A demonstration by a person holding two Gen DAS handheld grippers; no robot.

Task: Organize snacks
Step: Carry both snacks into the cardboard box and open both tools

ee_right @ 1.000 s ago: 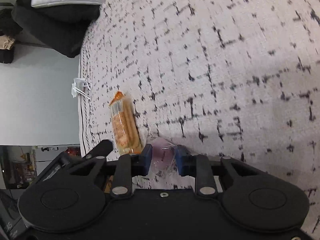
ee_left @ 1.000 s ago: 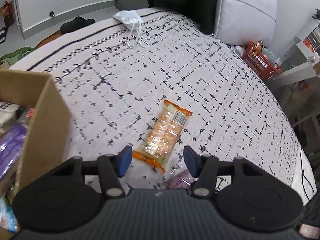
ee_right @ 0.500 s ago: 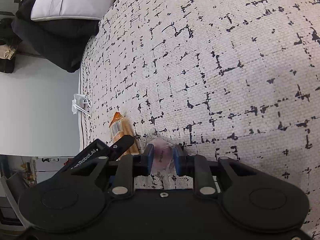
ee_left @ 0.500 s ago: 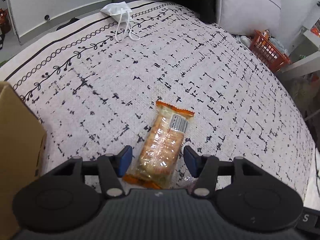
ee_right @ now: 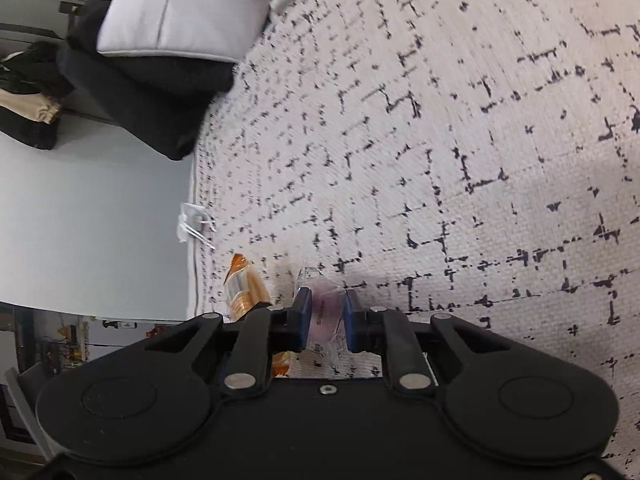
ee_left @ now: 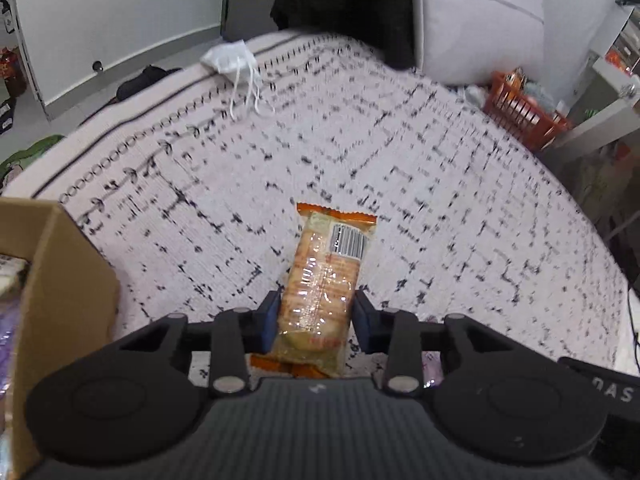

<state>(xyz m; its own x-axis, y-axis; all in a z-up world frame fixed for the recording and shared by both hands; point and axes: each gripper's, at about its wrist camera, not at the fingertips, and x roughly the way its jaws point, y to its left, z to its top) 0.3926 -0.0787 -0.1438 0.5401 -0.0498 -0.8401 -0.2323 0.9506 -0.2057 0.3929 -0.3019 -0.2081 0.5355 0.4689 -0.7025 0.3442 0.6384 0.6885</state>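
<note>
Two claws are at work, and each has a snack between its blue pads. My left claw has just squeezed in on the orange cracker pack. Both pads press on the near part of the pack. The far end, with its white barcode label, sticks out past the claw over the bed. To the left, very near, I see the corner of a cardboard box with more packets inside.

My right claw has just been closing too. Its pads are tight on a small clear packet with something pink in it. The packet is blurry, so I think it is a sweet, but I cannot be sure. From this side the cracker pack shows just left of the packet.

Far off on the bed lies a white face mask with loose strings. An orange basket sits past the bed on the right.
</note>
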